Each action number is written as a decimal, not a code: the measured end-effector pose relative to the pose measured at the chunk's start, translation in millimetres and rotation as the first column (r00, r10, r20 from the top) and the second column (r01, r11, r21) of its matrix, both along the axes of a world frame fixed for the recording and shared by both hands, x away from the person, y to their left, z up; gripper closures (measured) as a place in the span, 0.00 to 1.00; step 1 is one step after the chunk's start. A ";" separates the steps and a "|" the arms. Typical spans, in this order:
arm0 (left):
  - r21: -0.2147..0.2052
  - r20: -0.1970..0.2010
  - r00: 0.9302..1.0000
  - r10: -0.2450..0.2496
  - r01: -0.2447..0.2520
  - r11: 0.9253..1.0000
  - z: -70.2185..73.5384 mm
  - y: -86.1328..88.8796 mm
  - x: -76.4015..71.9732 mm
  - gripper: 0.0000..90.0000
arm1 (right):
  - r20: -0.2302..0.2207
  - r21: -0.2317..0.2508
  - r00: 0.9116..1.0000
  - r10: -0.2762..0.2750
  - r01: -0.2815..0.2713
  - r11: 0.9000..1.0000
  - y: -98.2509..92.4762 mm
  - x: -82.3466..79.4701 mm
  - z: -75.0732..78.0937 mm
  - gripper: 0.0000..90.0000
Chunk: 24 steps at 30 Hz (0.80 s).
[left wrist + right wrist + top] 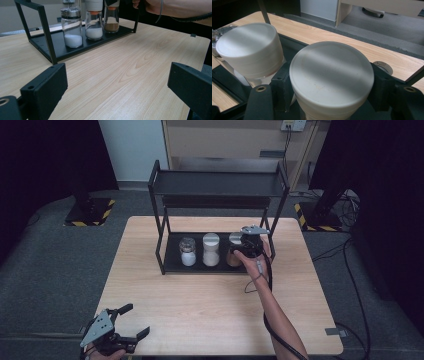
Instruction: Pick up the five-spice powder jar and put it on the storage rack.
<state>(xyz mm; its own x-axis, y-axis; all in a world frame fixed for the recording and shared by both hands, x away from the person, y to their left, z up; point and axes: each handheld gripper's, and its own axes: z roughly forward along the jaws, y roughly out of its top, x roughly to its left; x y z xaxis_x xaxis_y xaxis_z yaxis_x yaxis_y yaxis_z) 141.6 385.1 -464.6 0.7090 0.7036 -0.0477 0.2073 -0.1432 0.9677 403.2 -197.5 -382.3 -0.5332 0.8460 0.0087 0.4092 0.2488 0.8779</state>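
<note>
Pale wood grain covers the worktop [200, 310], and on it stands a black two-tier rack [218, 184] whose lower shelf [72, 50] carries three glass jars in a row. My right gripper [248, 251] is at the right end of that row, and its jaws are clamped on the jar with brown powder [111, 22]: in the right gripper view I look down on that jar's white lid [332, 75] with a black jaw pressed against each side of it. The jar stands on the lower shelf, upright as far as I can tell, at the rack's right front post [136, 18]. Just beside it, to its left in the high view, is the middle jar [211, 250], white-lidded too and part full of white grains; in the right gripper view its lid [249, 47] sits close to my left jaw, and I cannot tell whether they touch. The third jar [188, 252], with a metal cap and a white filling, stands at the left end, a little apart from the middle one. The rack's upper shelf is bare black metal.

My left gripper [116, 330] is at the near left corner of the worktop, well apart from the rack. Its jaws are wide apart with nothing between them; in the left gripper view I see plain wood between the two black pads [45, 87].
</note>
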 end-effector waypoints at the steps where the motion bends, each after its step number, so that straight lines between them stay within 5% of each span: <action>1: 0.000 0.000 1.000 0.000 0.000 1.000 0.1 0.0 -0.1 0.02 | 0.000 0.001 1.000 0.000 0.000 1.000 -0.8 0.4 -0.8 0.38; 24: 0.002 0.002 1.000 -0.001 0.001 1.000 0.2 -0.4 -0.2 0.02 | 0.027 0.011 1.000 0.012 -0.012 1.000 0.2 -2.4 -5.7 0.34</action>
<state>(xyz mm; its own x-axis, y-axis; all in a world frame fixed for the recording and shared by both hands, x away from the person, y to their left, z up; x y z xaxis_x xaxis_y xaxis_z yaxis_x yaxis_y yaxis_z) 141.4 384.7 -464.4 0.7100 0.7028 -0.0445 0.2051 -0.1459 0.9678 400.9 -197.2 -387.9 -0.5432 0.8396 0.0033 0.3825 0.2440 0.8911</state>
